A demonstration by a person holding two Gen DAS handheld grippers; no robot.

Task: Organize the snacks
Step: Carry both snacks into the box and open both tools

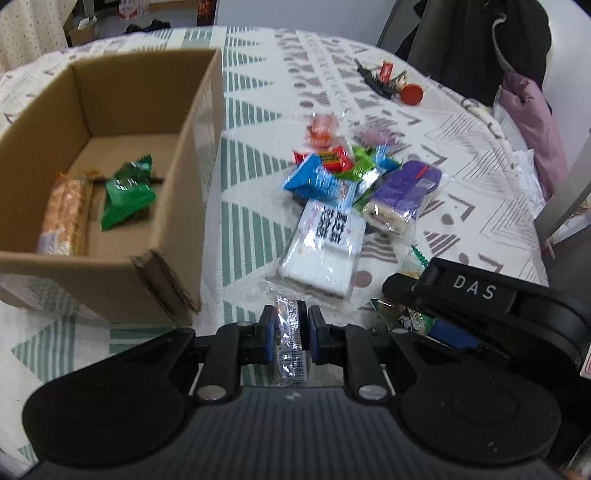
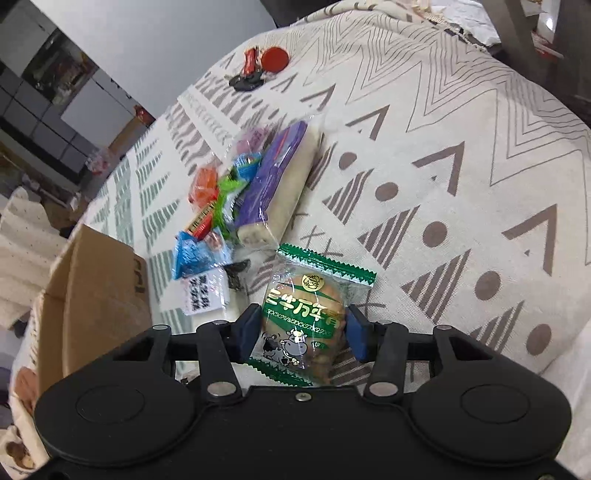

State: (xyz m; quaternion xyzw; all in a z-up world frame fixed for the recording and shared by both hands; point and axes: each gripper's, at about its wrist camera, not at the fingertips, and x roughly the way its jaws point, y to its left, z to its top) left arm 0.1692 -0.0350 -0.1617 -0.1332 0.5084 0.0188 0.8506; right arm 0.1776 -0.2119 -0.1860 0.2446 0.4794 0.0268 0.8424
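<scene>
2 grippers loaded: left gripper [image 1: 290, 328] jaws clamped on clear-wrapped snack [image 1: 291, 338], right gripper [image 2: 303, 328] on green biscuit pack [image 2: 308, 321]. Next: carry to cardboard box [image 1: 110, 177], release.

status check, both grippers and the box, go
Left gripper shut on small clear packet. Right gripper shut on green biscuit pack. Cardboard box holds two snacks; pile remains on cloth. Path clear.

a patterned cloth [image 1: 258, 110] of grey and green triangles covers the round table. behind it stands a pale wall [image 1: 295, 11], with a dark coat [image 1: 480, 37] hanging at right over a mauve padded garment [image 1: 532, 122]. dark glossy cabinets [image 2: 44, 103] line the far side.
</scene>
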